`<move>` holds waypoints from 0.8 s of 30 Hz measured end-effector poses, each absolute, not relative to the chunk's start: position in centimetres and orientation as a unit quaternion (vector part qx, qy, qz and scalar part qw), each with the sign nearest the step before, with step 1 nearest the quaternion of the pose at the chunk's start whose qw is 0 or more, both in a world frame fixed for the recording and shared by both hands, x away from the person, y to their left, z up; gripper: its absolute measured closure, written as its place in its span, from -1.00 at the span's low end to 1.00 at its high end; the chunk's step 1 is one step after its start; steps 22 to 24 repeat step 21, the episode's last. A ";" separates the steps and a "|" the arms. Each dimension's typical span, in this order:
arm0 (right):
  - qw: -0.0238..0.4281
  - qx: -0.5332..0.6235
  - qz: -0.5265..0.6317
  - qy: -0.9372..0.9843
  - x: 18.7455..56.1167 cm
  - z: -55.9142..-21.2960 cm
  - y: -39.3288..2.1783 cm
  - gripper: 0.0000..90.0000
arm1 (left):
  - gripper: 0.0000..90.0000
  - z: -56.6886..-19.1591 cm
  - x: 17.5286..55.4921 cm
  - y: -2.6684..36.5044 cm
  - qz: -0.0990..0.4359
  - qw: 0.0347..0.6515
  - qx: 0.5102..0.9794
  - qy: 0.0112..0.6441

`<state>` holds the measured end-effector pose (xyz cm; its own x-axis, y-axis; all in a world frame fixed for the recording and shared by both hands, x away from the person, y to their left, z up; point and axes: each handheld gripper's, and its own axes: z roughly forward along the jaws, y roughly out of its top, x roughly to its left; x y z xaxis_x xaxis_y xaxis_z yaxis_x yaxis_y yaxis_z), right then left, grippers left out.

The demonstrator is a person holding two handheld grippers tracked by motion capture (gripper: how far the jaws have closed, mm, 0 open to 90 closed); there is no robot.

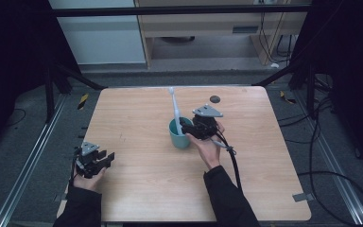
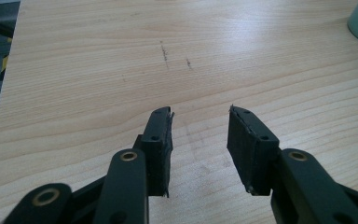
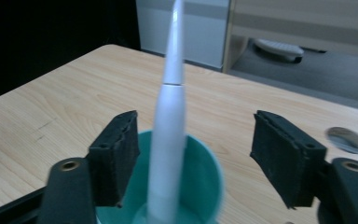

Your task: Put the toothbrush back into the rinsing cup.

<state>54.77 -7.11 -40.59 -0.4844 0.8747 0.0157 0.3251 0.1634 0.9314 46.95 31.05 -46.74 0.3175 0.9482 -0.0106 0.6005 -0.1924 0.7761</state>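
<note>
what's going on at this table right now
A person works at a wooden table with a gripper in each hand. The right gripper is open at a teal cup near the table's middle, its jaws on either side of a white toothbrush-like stick standing in the cup, not clamped on it. The left gripper is open over bare wood near the left edge, holding nothing.

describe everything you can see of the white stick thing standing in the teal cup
The long white plastic-looking toothbrush-like stick stands with its lower end inside the round teal cup, near the middle of the light wooden table. It is thick and smooth at the bottom, then narrows past a visible seam into a slim neck. In the high view it leans away from the person, over the cup's far rim. The right gripper is open around it, jaws on either side and apart from it. Its tip is too blurred to make out.
</note>
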 end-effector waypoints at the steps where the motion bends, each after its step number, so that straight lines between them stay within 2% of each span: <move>1: 0.279 0.424 0.488 0.710 54.4 -40.4 -7.8 -0.43 | 0.31 -46.8 46.9 31.0 0.247 0.352 0.731 0.530; 7: 0.281 0.441 0.472 0.710 51.6 -40.6 -12.5 -0.57 | 0.26 -46.8 47.0 30.9 0.247 0.348 0.735 0.526; 16: 0.282 0.477 0.446 0.703 48.0 -42.9 -18.3 -0.63 | 0.21 -46.9 47.0 30.9 0.245 0.349 0.735 0.527; 24: 0.276 0.491 0.432 0.704 46.8 -44.1 -20.3 -0.65 | 0.17 -46.9 47.0 30.8 0.243 0.351 0.736 0.525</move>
